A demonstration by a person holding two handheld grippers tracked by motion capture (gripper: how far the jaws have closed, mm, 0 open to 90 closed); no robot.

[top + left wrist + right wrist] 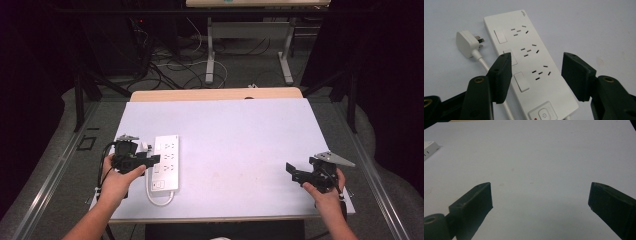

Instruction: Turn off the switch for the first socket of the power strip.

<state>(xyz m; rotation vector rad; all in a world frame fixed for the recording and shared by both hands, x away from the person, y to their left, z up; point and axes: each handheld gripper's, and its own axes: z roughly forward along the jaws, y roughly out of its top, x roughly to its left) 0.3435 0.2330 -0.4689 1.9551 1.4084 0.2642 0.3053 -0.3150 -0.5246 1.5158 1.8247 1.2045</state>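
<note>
High view: white power strip (165, 162) lies flat on the white tabletop (240, 140), near the front-left edge, long axis running front to back. Its white cable (159, 199) loops off the near end. Left gripper (150, 160) sits just beside the strip's left edge, held in the person's left hand (116, 179); jaws point toward the strip. Right gripper (290, 171) is well apart at the front-right, held in the right hand (325, 191), over bare tabletop.

Left gripper view: jaws stand partly apart, abt mid-width, not pressing on anything. Strip (529, 65) lies beyond and between them, w/ three socket groups and three rocker switches; main button w/ red mark at the near end. White plug (467, 43) lies on the tabletop just left of the strip, prongs toward it, its cable passing behind the left jaw.

Right gripper view: jaws wide apart, nothing between. Bare tabletop (536, 157) ahead; a corner of the strip (429, 148) at far left.
</note>
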